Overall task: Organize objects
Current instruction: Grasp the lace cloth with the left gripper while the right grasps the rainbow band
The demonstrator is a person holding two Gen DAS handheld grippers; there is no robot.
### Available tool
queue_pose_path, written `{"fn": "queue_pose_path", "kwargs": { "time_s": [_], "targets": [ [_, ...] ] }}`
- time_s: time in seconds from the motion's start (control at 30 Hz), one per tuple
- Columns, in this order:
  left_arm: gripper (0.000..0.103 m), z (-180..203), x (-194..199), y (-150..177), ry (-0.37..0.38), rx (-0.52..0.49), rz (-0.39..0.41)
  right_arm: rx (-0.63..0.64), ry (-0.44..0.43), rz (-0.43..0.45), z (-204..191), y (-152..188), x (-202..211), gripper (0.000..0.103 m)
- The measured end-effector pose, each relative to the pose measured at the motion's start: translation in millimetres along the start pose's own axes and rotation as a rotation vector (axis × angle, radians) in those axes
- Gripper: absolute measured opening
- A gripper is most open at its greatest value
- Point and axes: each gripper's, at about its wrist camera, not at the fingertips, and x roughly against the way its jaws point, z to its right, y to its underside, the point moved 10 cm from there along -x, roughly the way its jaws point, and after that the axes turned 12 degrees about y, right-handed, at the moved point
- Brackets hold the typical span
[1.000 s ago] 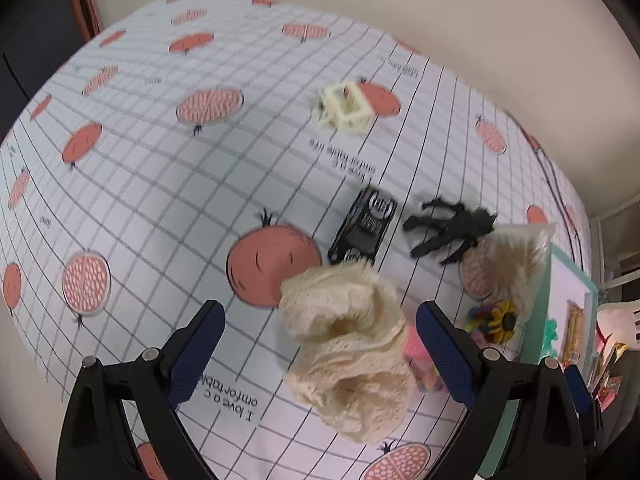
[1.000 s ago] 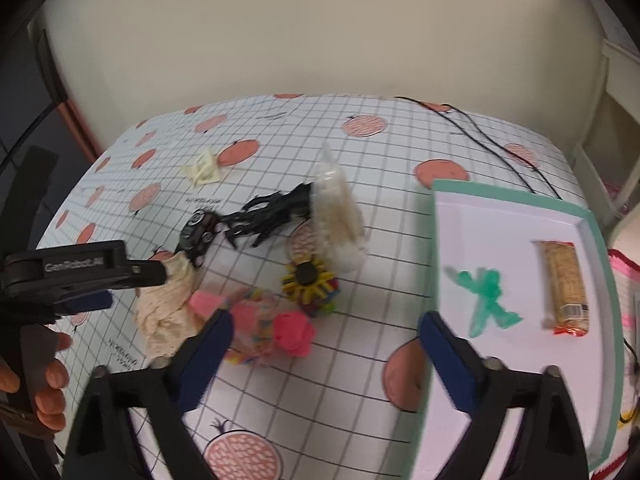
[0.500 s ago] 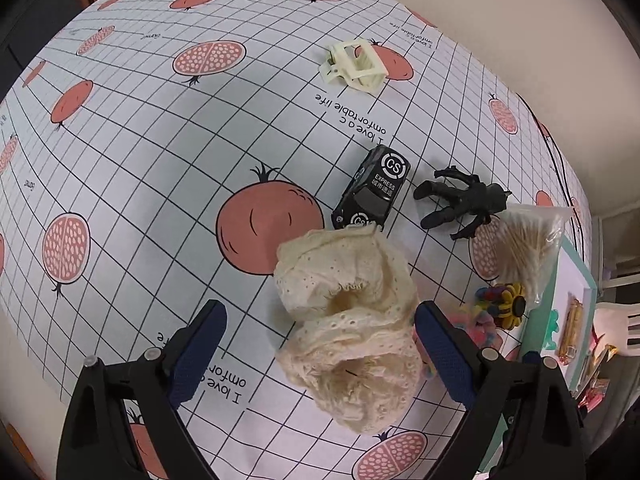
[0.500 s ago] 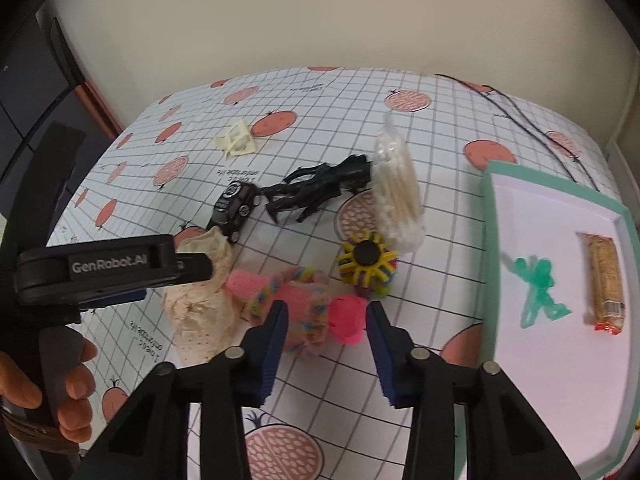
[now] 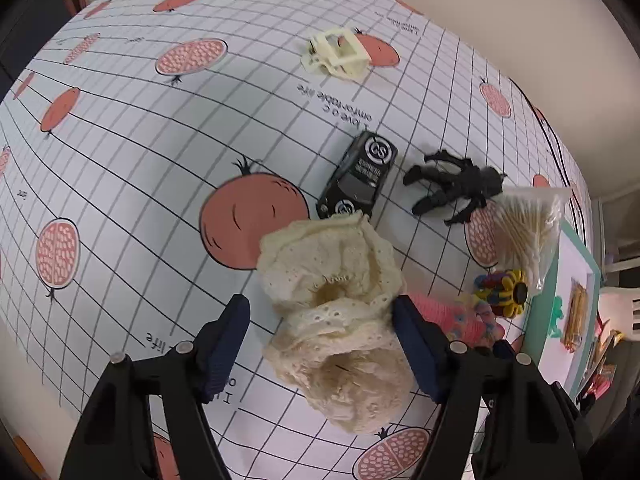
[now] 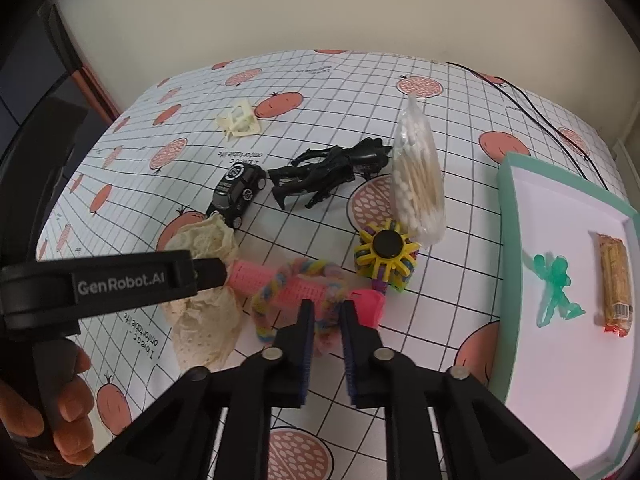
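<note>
A cream lace cloth (image 5: 340,360) lies bunched on the pomegranate-print tablecloth (image 5: 140,140). My left gripper (image 5: 320,308) straddles it and its jaws are closing. The right pad touches the lace; the left pad stands a little clear. Beside the cloth lie pink hair rollers (image 6: 256,276) tangled in a rainbow braided cord (image 6: 276,280). My right gripper (image 6: 326,312) points down at them, its jaws closing to a narrow gap with the cord pinched between the pads. A hand holds the left gripper at the lower left of the right wrist view.
Around the pile lie a black toy car (image 6: 238,190), a black figure (image 6: 320,176), a bag of cotton swabs (image 6: 418,184), a yellow spiky toy (image 6: 386,256) and a cream hair clip (image 6: 240,120). The teal-rimmed tray (image 6: 505,280) on the right holds a green figure (image 6: 556,284) and a snack bar (image 6: 614,280).
The right jaws went from wide apart to nearly together around the rainbow cord as the gripper came in lower. The left jaws narrowed around the lace cloth.
</note>
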Motion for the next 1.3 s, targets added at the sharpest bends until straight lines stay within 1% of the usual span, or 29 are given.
{"fn": "queue_pose_path", "kwargs": {
  "time_s": [0.03,0.1,0.27,0.3,0.43,0.47,0.57,0.7,0.8,1.0,1.17,1.23,1.3],
  "targets": [
    [0.074,0.7,-1.7,0.9,0.003,0.001,-0.006,-0.005,-0.003,-0.001,0.6,-0.3,-0.3,0.011],
    [0.069,0.5,-3.0,0.7,0.005,-0.006,-0.008,-0.013,-0.009,-0.003,2.1,-0.4,-0.2,0.009],
    [0.065,4.5,-3.2,1.2,0.003,-0.019,-0.006,-0.015,-0.013,-0.004,1.8,-1.2,1.0,0.006],
    [0.059,3.7,-3.6,0.5,0.008,-0.019,-0.007,-0.015,-0.016,-0.003,1.7,-1.1,1.9,0.006],
    [0.05,6.9,-6.3,1.0,0.029,-0.019,-0.012,-0.022,-0.022,-0.002,2.8,-0.7,3.2,0.003],
    [0.045,8.1,-6.4,1.2,0.033,-0.023,-0.012,-0.025,-0.026,-0.002,3.0,-0.7,3.3,0.003],
    [0.032,7.9,-5.8,2.1,0.016,-0.032,-0.01,-0.031,-0.03,-0.001,3.7,-1.0,4.4,0.001],
    [0.024,6.9,-7.0,2.9,0.015,-0.03,-0.014,-0.037,-0.034,0.001,4.3,-1.6,5.0,0.001],
    [0.02,8.8,-3.9,3.5,0.016,-0.033,-0.002,-0.047,-0.038,-0.001,6.2,-1.2,4.3,0.001],
    [0.016,11.7,0.5,-2.2,0.019,-0.036,0.036,-0.055,-0.034,0.009,10.8,-3.7,7.1,0.001],
    [0.016,13.2,14.3,-3.9,0.031,-0.035,0.084,-0.067,-0.05,0.05,12.5,-10.4,17.3,0.001],
    [0.016,13.0,16.8,-5.8,0.041,-0.03,0.095,-0.073,-0.067,0.052,11.4,-11.1,18.3,0.001],
    [0.016,12.1,18.2,-7.9,0.048,-0.019,0.102,-0.066,-0.046,0.048,13.0,-9.2,15.7,0.001]
  ]
}}
